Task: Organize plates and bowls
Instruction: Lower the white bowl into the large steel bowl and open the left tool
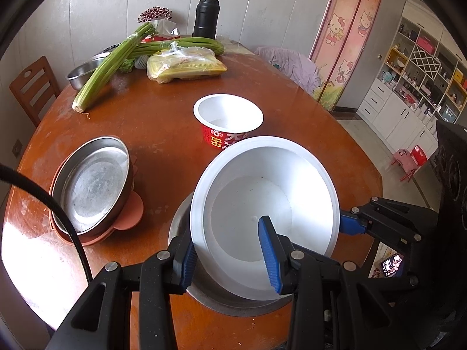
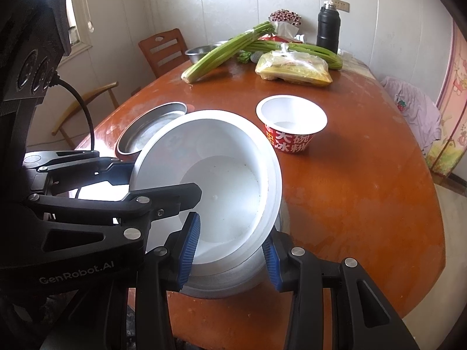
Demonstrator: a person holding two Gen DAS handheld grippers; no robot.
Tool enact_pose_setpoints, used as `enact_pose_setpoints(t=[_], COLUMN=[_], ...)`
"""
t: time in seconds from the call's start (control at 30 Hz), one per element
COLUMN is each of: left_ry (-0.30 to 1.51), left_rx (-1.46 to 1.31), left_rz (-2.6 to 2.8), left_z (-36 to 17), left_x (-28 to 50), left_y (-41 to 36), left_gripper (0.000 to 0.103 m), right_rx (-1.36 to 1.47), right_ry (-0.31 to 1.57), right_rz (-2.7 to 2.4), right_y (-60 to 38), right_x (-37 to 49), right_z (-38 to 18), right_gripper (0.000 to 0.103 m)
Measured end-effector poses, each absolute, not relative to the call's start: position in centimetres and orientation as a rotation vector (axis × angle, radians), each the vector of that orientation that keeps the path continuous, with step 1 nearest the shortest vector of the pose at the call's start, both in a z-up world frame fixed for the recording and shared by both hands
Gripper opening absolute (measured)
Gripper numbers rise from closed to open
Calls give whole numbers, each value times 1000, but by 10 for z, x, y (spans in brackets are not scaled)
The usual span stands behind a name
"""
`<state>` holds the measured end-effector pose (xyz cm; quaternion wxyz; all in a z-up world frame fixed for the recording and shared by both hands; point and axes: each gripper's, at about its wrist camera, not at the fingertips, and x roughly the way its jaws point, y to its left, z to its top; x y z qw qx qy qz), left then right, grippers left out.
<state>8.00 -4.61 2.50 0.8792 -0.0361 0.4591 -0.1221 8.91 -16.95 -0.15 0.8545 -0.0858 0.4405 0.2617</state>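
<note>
Two grippers are meeting at one white bowl, which is tilting over a metal dish on the brown table.

The left gripper is reaching forward and slightly down — its right finger is lying inside the bowl, its left finger outside the near wall, so it is grasping the rim.

The right gripper is coming in from the bowl's right side; its fingers are flanking the lower rim, but whether they are pinching it I cannot tell.

Beyond the fingertips a red cup is standing upright. Left of the left gripper's fingers, a steel plate is resting on pink plates.
</note>
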Motion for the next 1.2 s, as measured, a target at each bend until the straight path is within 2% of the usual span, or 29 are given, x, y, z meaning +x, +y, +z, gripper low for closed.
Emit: enact_pose_setpoints(t=[1.2], left_ry=[1050], left_rx=[-70], left_rz=[-246], left_z=[-11], left_x=[88], left_y=[-47], left_gripper=[40], right_rx=[-196], right_ry=[1032], right_rz=[580], right_y=[-165], right_x=[95], right_z=[-37], right_gripper=[44])
